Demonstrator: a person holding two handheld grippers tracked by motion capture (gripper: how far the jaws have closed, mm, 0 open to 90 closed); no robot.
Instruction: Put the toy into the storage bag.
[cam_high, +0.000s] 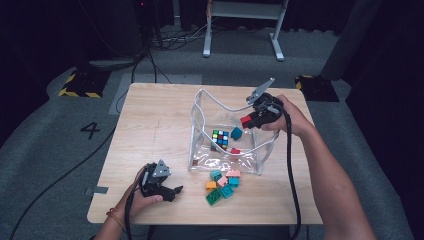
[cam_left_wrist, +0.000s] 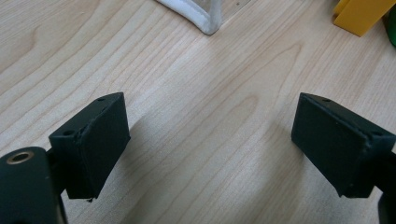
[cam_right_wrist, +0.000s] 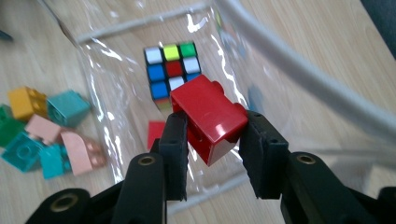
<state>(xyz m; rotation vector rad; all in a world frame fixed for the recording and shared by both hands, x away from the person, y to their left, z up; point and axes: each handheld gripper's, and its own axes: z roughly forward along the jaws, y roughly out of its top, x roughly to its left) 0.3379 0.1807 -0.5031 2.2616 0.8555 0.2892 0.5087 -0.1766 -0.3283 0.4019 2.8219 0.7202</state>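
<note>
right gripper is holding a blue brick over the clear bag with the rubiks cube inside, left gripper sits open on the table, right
Not quite: the brick is red, not blue. The right gripper view shows the right gripper clamped on a red brick above the clear bag, with the Rubik's cube inside it. The rest stands: the left gripper rests open over bare table.

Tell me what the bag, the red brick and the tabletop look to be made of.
Bag: clear soft plastic, likely vinyl, glossy; glare streaks, contents visible through it, white piped edging.
Red brick, clamped in the right gripper: hard moulded plastic, shiny; crisp highlights and a stud.
Tabletop: light wood or wood-look laminate, matte; grain lines visible.
</note>
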